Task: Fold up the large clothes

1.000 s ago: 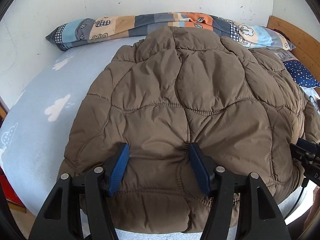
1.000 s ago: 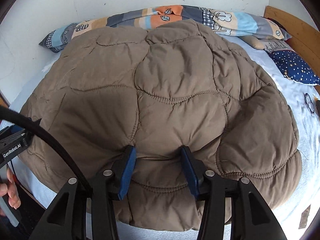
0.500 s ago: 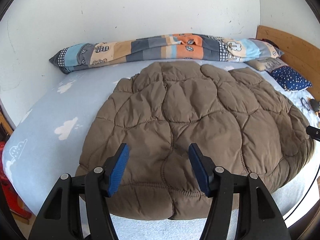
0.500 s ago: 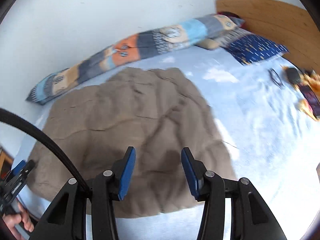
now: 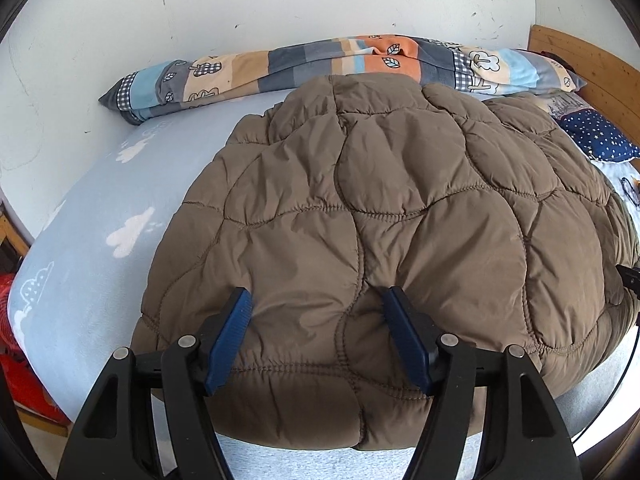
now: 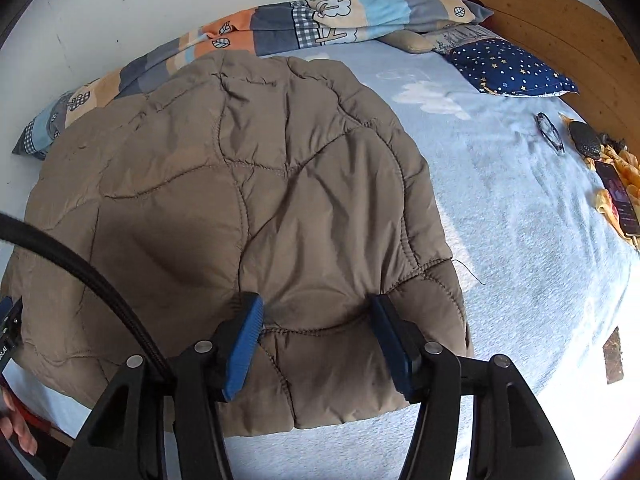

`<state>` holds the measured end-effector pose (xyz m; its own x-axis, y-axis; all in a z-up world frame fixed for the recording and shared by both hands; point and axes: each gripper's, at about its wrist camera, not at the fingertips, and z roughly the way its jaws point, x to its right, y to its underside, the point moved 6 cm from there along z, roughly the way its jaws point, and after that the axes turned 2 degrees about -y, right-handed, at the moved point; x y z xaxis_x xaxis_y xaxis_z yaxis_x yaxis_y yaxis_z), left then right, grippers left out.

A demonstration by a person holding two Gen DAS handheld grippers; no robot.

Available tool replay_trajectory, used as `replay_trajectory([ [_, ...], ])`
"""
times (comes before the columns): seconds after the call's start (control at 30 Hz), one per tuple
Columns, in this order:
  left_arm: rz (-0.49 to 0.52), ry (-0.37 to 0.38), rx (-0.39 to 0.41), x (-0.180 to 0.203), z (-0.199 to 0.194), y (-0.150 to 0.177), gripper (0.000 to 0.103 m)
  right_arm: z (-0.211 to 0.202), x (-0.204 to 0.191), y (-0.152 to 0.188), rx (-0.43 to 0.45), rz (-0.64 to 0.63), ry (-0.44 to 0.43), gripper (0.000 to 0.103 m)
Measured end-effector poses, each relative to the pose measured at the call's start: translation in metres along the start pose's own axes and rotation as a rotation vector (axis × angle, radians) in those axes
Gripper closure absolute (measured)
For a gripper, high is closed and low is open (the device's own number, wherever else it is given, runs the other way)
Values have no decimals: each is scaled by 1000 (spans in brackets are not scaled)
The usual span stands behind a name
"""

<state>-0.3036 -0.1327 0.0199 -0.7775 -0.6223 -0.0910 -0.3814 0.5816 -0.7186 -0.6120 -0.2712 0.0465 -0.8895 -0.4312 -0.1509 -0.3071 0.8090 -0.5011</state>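
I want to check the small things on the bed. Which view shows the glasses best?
The right wrist view: the glasses lie in full on the blue sheet, apart from the jacket. The left wrist view shows only a small part of them at the right edge, past the jacket.

I find the brown quilted jacket [image 5: 384,216] occupying most of the bed's near half. Bare sheet [image 5: 92,208] lies open to its left, up to the wall. A patchwork bolster [image 5: 320,64] blocks the far edge. To the right, the sheet is free until the glasses [image 6: 550,132], phone [image 6: 618,204] and starred pillow [image 6: 512,68] by the wooden headboard [image 6: 560,28]. A black cable [image 6: 80,272] crosses my right view's left side.
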Motion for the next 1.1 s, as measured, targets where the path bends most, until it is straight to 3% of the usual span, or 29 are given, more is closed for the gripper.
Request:
replay_trajectory([
  [0.17, -45, 27, 21, -6, -7, -4, 35, -17, -12, -3, 70, -52, 67, 41],
  [0.33, -38, 16, 72, -6, -21, -10, 35, -57, -45, -11, 237, -141, -12, 41],
  [0.4, -40, 14, 81, -6, -23, -11, 35, -62, -65, -11, 260, -187, -71, 41],
  [0.53, -36, 6, 61, -7, -18, -9, 35, -59, -105, -5, 239, -260, -150, 41],
  [0.7, -49, 17, 38, -9, -9, -5, 33, -39, -136, 4, 204, -320, -155, 41],
  [1.1, -39, 1, 2, -5, 13, 0, 28, 2, -142, 16, 107, -379, -103, 38],
])
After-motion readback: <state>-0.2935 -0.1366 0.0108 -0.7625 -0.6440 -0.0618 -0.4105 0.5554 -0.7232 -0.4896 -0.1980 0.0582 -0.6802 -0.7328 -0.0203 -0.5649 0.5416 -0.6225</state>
